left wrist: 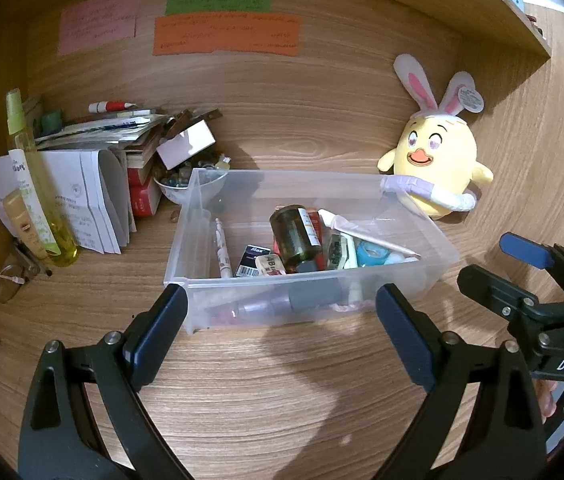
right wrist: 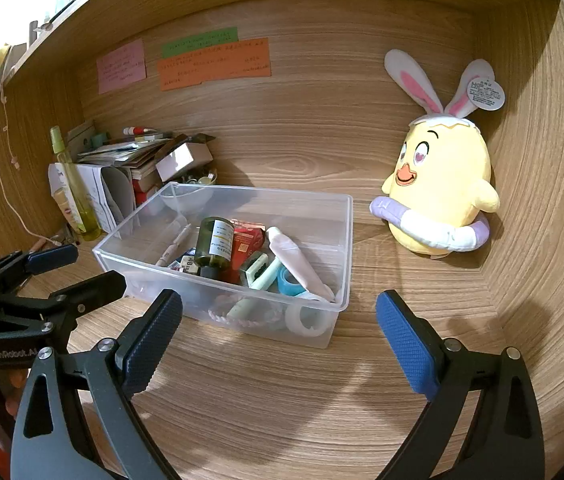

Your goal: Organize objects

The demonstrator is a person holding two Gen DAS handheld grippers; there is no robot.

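Observation:
A clear plastic bin (left wrist: 434, 276) (right wrist: 344, 240) stands on the wooden desk. It holds a brown bottle (left wrist: 295, 236) (right wrist: 216, 242), a white tube (left wrist: 362, 234) (right wrist: 302, 266), a pen (left wrist: 223, 254), a blue tape roll (right wrist: 288, 280) and other small items. My left gripper (left wrist: 280, 332) is open and empty, just in front of the bin's near wall. My right gripper (right wrist: 278, 336) is open and empty, in front of the bin's near right corner. Each gripper shows in the other's view, the right one (left wrist: 510, 268) and the left one (right wrist: 70, 272).
A yellow chick plush (left wrist: 438, 156) (right wrist: 442, 188) sits right of the bin against the back wall. A pile of papers, books and boxes (left wrist: 122, 148) (right wrist: 134, 160), a yellow-green spray bottle (left wrist: 36, 184) (right wrist: 74, 188) and a small bowl (left wrist: 186, 188) crowd the left. Colored notes (left wrist: 226, 34) hang on the wall.

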